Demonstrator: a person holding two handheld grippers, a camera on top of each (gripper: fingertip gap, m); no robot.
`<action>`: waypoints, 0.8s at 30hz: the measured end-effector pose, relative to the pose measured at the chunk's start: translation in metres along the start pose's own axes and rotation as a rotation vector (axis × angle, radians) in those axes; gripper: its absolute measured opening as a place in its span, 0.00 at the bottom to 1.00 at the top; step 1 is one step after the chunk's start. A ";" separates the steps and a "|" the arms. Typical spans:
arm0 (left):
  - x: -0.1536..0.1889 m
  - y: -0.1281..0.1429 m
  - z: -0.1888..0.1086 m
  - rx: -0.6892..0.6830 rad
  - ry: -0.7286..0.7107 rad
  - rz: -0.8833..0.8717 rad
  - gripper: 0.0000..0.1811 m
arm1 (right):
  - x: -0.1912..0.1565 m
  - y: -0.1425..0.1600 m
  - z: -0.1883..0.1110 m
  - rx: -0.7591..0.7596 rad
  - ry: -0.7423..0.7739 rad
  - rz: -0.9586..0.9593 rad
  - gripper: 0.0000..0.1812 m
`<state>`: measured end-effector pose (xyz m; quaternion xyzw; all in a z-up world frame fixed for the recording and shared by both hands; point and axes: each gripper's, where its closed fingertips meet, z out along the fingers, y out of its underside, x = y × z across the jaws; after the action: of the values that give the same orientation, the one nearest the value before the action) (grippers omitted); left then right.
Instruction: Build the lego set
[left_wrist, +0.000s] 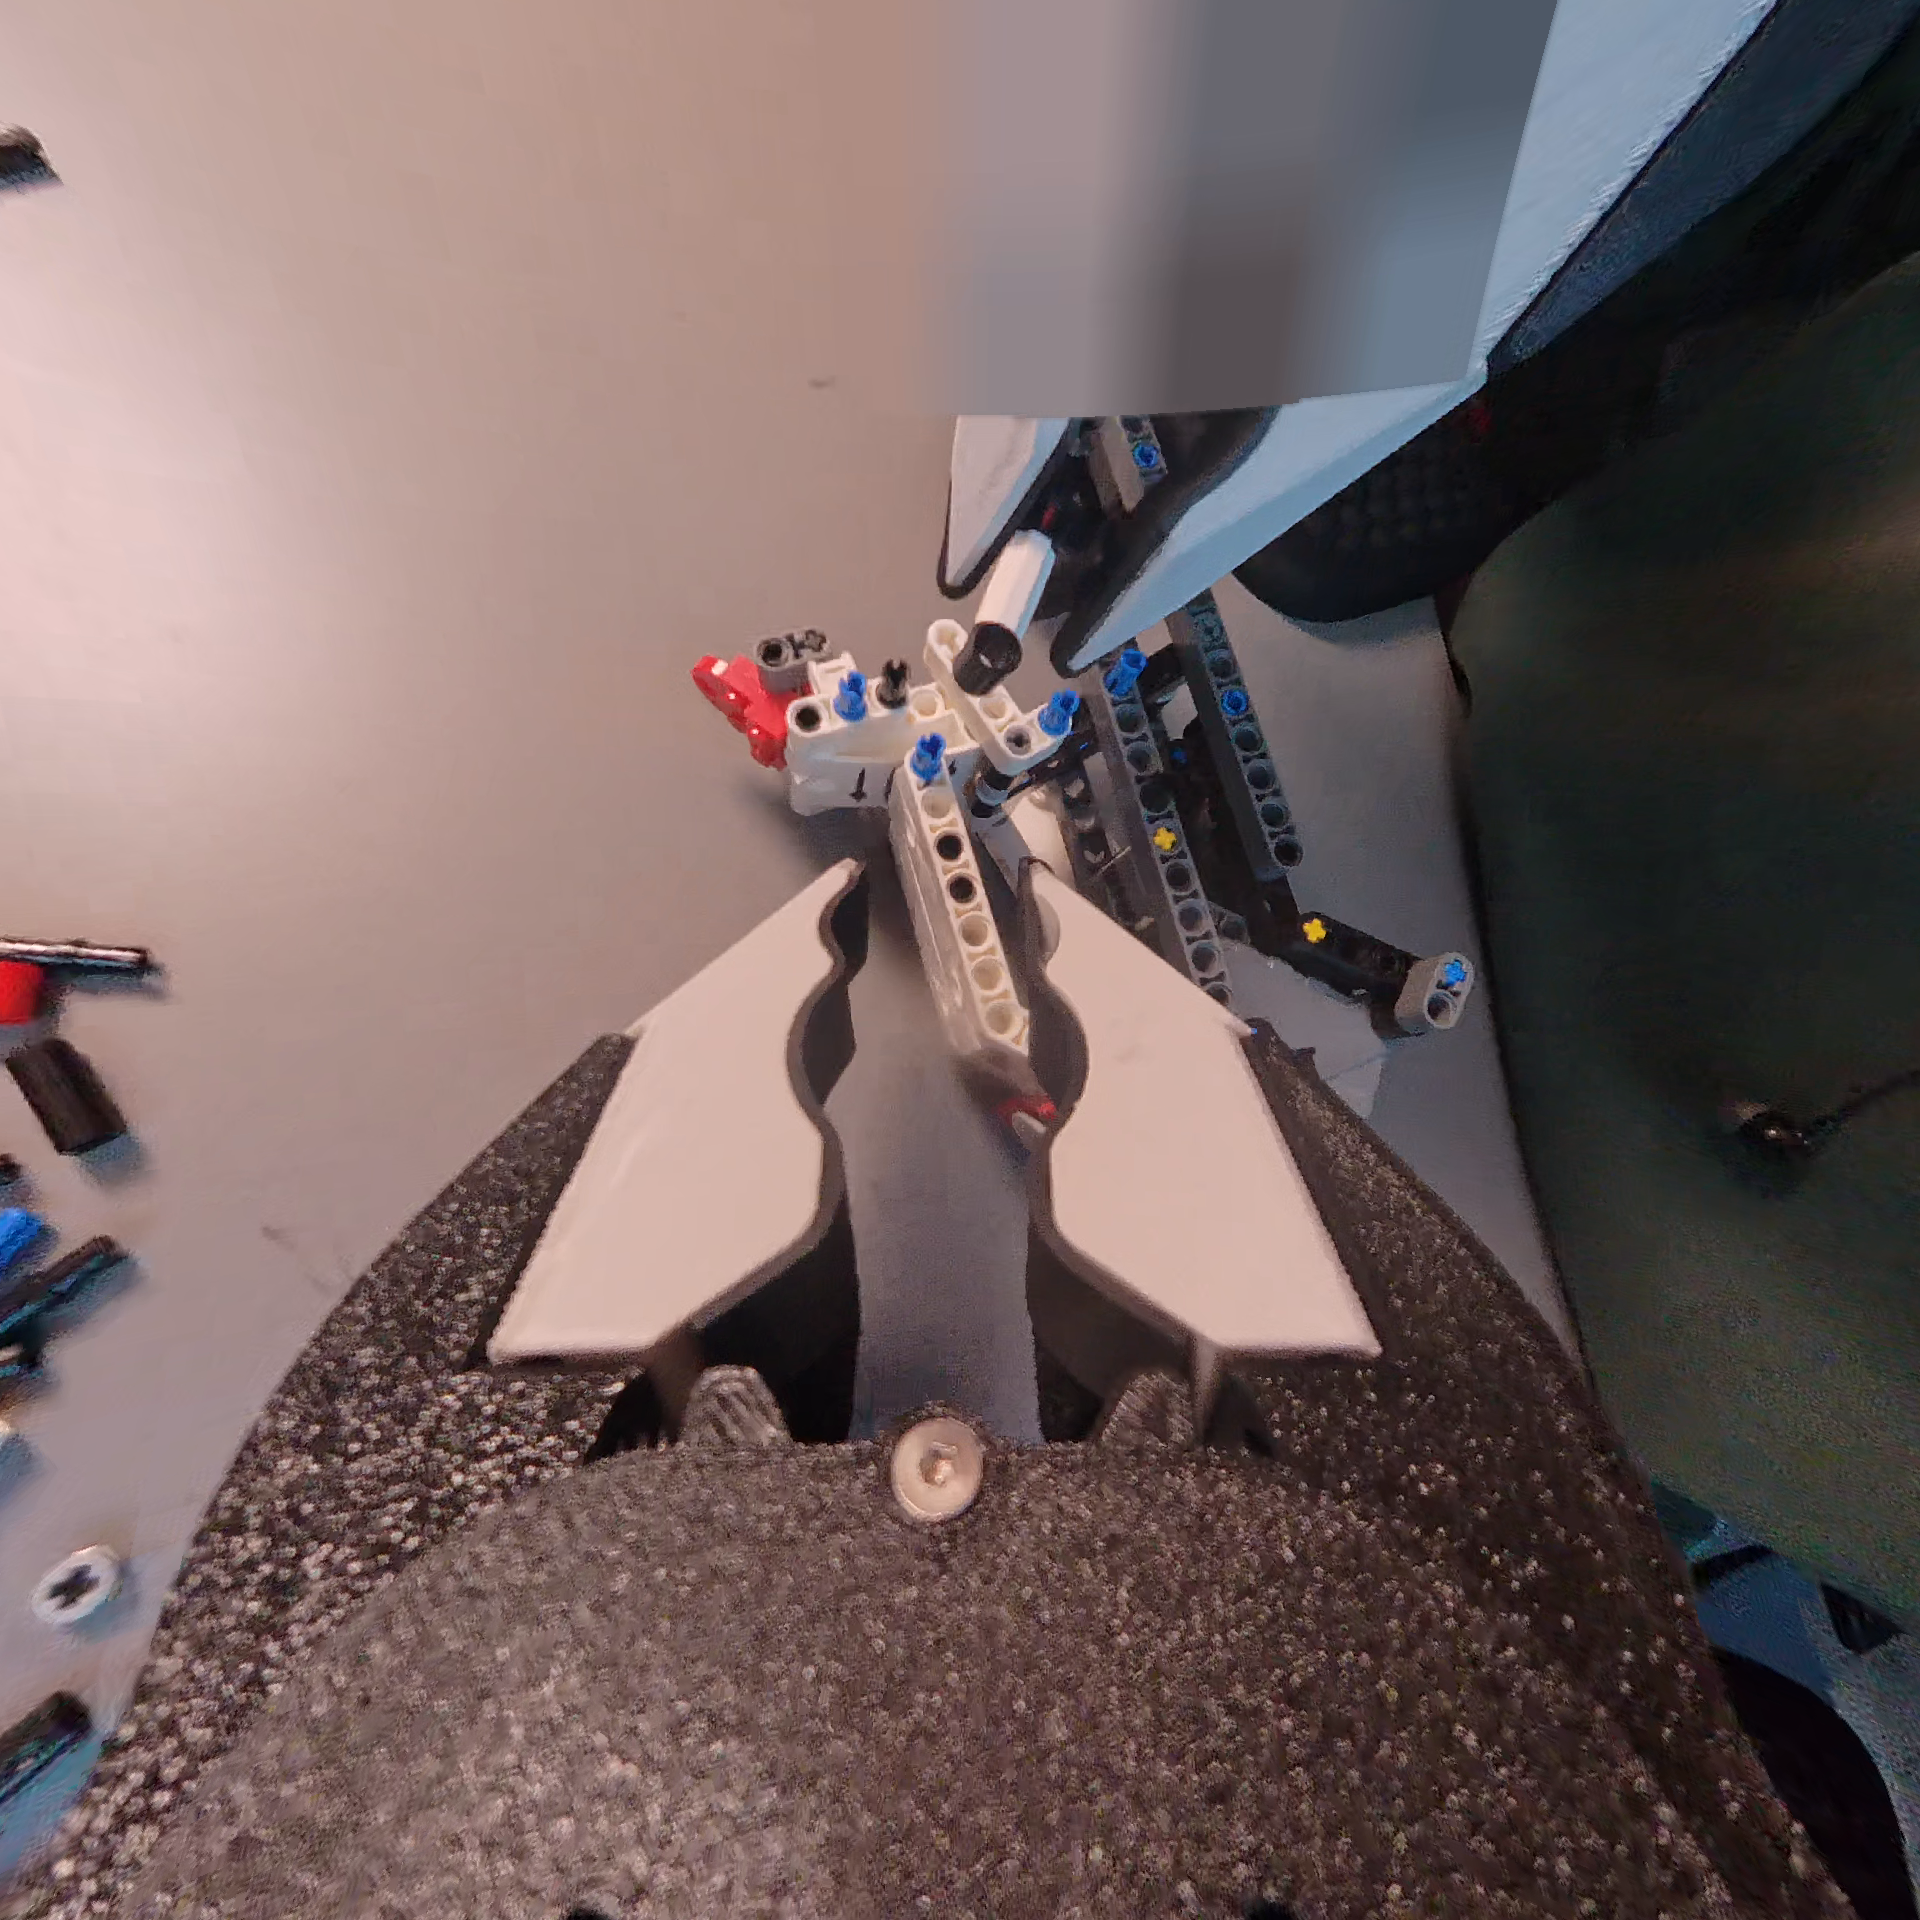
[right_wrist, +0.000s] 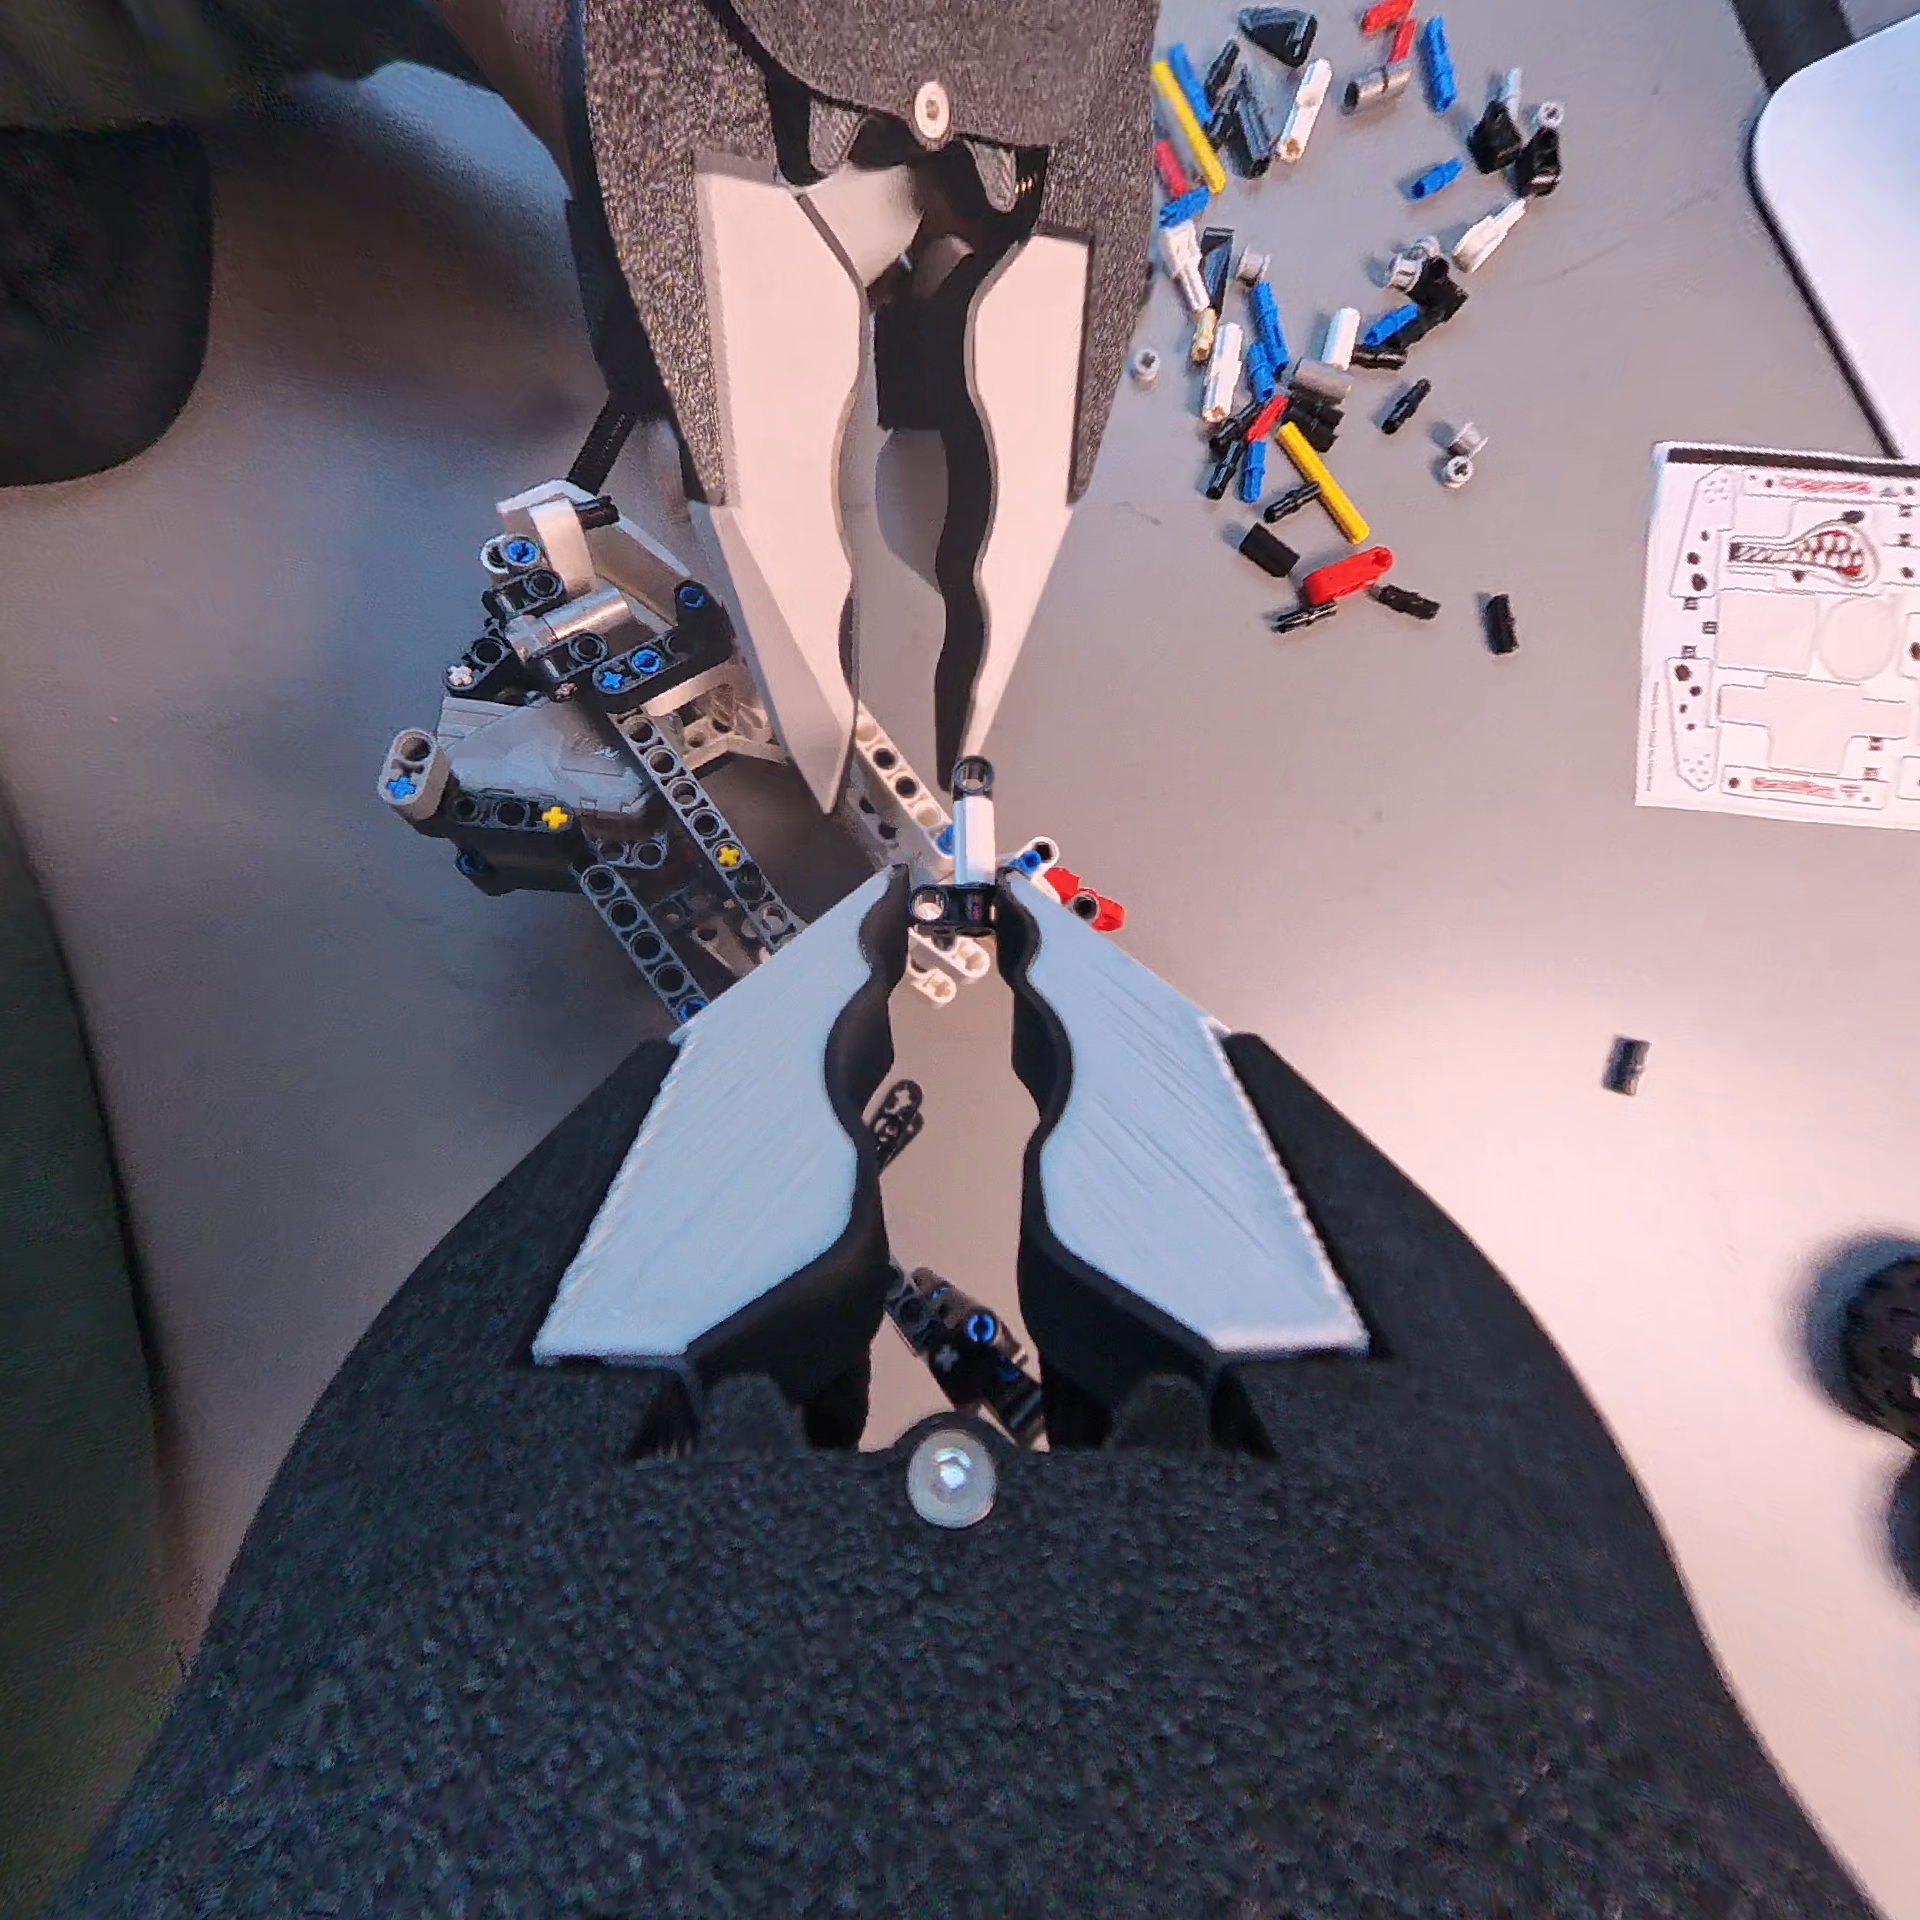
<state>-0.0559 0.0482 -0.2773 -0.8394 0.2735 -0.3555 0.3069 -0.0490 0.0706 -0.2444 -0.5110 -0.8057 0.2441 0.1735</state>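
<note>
Right gripper (right_wrist: 954, 906) pinches connector (right_wrist: 954, 906) above model (right_wrist: 665, 790).

R gripper (right_wrist: 954, 906) pinches a small black connector (right_wrist: 954, 907) at its tips; a white pin (right_wrist: 974, 828) w/ black ring end sticks up from it. L gripper (right_wrist: 902, 774) comes in from opposite, tips just beyond the connector, jaws a little apart over a white beam (right_wrist: 891, 771). Grey-black lego build (right_wrist: 623, 748) lies ahead-left of R gripper on the tabletop (right_wrist: 1351, 935). Loose parts pile (right_wrist: 1309, 312) far ahead-right; sticker sheet (right_wrist: 1782, 634) to the right.
</note>
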 end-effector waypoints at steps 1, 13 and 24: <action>0.005 0.003 0.002 0.006 0.034 -0.024 0.13 | -0.002 0.001 0.002 -0.002 -0.015 0.007 0.09; 0.080 0.026 0.012 0.040 0.109 -0.109 0.14 | -0.059 0.013 -0.010 -0.023 -0.215 0.001 0.09; 0.079 -0.010 0.003 0.146 0.058 0.119 0.07 | -0.078 0.017 -0.013 0.002 -0.251 0.033 0.09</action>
<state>-0.0036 0.0020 -0.2383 -0.7865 0.3049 -0.3797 0.3799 0.0028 0.0087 -0.2452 -0.4896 -0.8122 0.3098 0.0677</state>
